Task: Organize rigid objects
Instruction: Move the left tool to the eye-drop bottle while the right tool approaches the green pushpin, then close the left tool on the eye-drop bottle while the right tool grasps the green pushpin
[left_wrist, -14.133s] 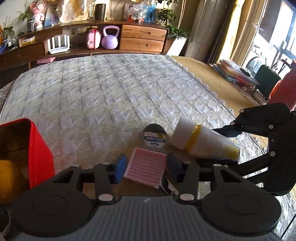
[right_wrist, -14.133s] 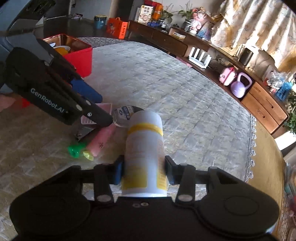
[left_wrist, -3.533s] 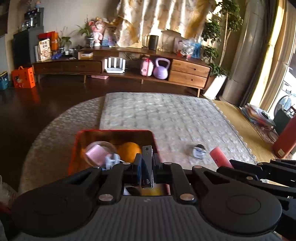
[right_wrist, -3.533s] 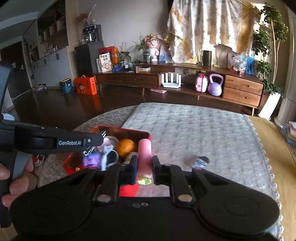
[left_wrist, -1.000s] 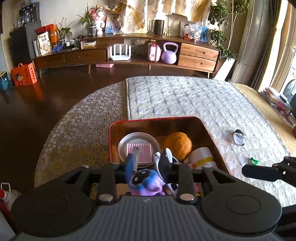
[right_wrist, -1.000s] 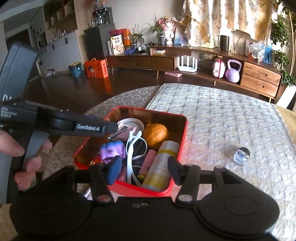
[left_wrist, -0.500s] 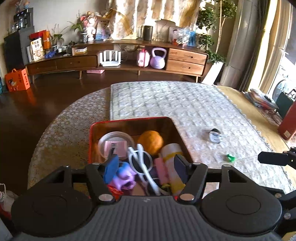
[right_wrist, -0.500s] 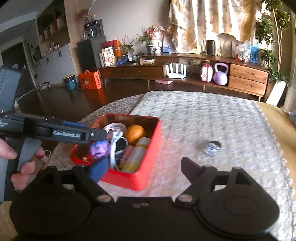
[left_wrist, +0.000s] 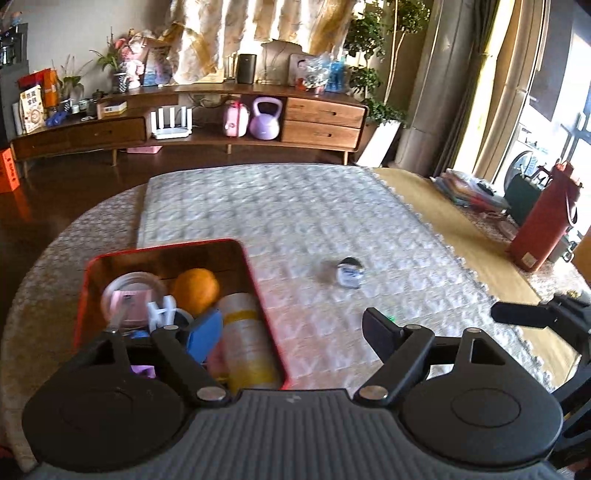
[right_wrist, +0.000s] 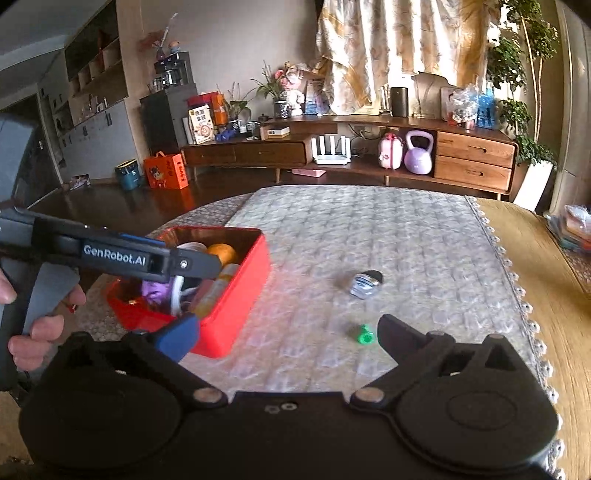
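A red box (left_wrist: 264, 306) (right_wrist: 236, 314) sits on the table's left part. It holds an orange (left_wrist: 195, 290), a white and yellow bottle (left_wrist: 245, 345), a pink packet in a round lid (left_wrist: 127, 295), a purple toy (right_wrist: 155, 290) and other small items. A small silver and black jar (left_wrist: 350, 273) (right_wrist: 365, 284) lies on the quilted cloth to the right of the box. A small green cap (right_wrist: 365, 335) lies nearer. My left gripper (left_wrist: 291, 332) is open and empty over the box's right edge. My right gripper (right_wrist: 288, 336) is open and empty, in front of the cap.
A quilted cloth (left_wrist: 295, 206) covers the table (right_wrist: 528, 266), whose bare wood shows on the right. A red bag (left_wrist: 543, 221) and a stack of papers (left_wrist: 469, 188) stand at the far right. A wooden sideboard (right_wrist: 369, 151) runs along the back wall.
Both grippers have opened wider and swung right, away from the box toward the jar and green cap. Earlier the left gripper dropped its item in the box and the right let go of the pink tube.
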